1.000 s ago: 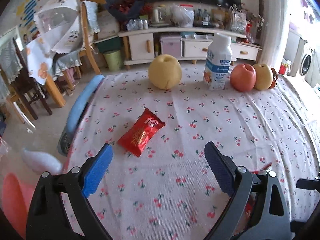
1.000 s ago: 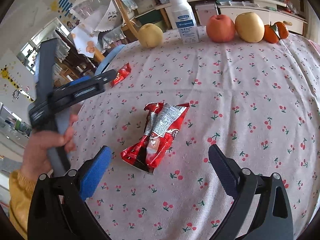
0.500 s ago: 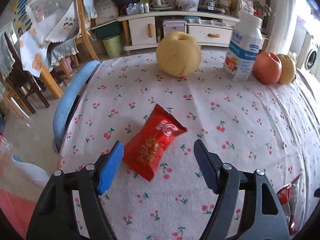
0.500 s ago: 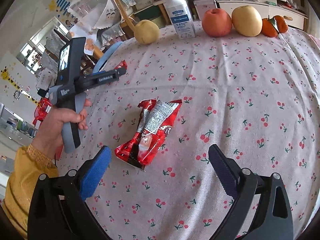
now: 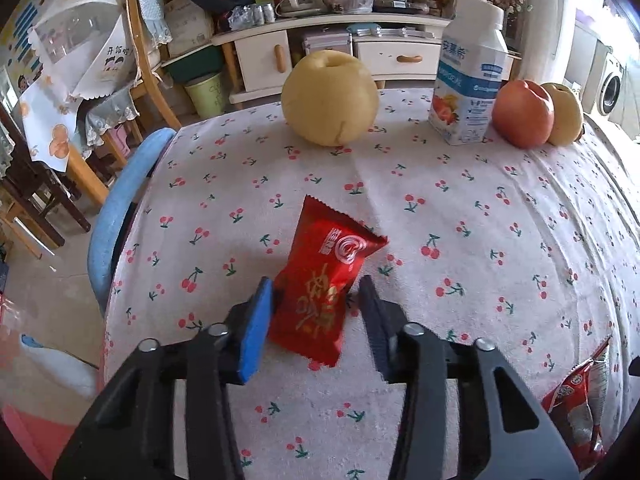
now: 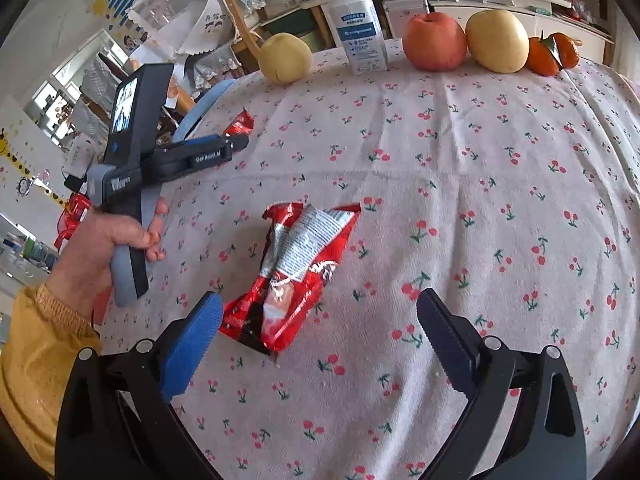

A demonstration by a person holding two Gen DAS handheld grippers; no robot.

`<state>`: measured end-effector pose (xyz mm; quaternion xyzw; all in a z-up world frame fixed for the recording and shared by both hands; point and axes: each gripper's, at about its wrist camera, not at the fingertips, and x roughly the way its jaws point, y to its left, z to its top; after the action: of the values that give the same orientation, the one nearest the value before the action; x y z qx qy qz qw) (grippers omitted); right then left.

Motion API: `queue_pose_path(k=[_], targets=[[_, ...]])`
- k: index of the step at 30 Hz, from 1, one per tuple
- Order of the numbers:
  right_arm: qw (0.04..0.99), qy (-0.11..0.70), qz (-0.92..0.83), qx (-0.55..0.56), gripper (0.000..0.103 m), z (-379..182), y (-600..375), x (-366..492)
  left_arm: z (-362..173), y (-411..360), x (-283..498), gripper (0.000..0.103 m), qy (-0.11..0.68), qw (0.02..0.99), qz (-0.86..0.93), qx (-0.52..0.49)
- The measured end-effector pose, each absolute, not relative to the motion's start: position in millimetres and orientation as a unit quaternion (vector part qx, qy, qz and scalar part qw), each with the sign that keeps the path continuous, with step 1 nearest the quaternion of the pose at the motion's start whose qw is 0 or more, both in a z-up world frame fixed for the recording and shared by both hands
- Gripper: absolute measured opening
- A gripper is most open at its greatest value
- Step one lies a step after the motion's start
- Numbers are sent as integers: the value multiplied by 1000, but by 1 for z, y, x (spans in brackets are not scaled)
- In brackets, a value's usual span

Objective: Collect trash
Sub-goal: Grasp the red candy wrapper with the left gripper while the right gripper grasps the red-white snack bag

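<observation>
A small red snack packet [image 5: 320, 284] lies on the cherry-print tablecloth [image 5: 480, 220]. My left gripper [image 5: 316, 300] straddles the packet's near half; its jaws are narrowed but a gap shows on the right side. It also shows in the right wrist view [image 6: 236, 142], with the packet's tip [image 6: 240, 122] beyond it. A larger crumpled red wrapper [image 6: 296, 268] lies flat in front of my right gripper [image 6: 320, 320], which is wide open and empty above its near end. The wrapper also shows in the left wrist view [image 5: 580, 396].
Along the far table edge stand a yellow pear [image 5: 330, 98], a white drink bottle [image 5: 468, 80], a red apple [image 5: 522, 114], another pear [image 6: 496, 40] and oranges [image 6: 554, 54]. A blue chair back [image 5: 120, 208] touches the table's left edge.
My left gripper has moved forward over the small red packet and its jaws have narrowed around it. The right gripper has stayed wide open above the crumpled wrapper.
</observation>
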<state>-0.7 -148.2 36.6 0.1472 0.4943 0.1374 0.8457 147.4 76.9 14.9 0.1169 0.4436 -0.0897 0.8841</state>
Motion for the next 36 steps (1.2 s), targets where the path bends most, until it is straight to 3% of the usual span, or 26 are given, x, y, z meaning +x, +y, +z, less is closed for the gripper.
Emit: queue_pose_path(k=[7, 11, 23, 25, 27, 31, 36], targets=[[861, 472, 137, 133, 96, 39, -137, 6, 13, 71, 131, 37, 440, 887, -101, 103], [863, 471, 128, 130, 82, 32, -135, 13, 13, 67, 119, 37, 441, 886, -106, 96], [879, 456, 115, 76, 81, 17, -117, 16, 14, 58, 58, 37, 450, 879, -131, 84], [880, 453, 121, 69, 76, 17, -115, 14, 15, 59, 53, 37, 449, 879, -139, 76], [882, 453, 117, 60, 70, 16, -115, 14, 16, 58, 52, 40, 446, 881, -139, 76], [881, 455, 116, 53, 65, 15, -119, 13, 13, 58, 62, 61, 447, 878, -145, 86], [881, 456, 117, 55, 65, 15, -120, 13, 8, 54, 71, 62, 445, 877, -157, 88]])
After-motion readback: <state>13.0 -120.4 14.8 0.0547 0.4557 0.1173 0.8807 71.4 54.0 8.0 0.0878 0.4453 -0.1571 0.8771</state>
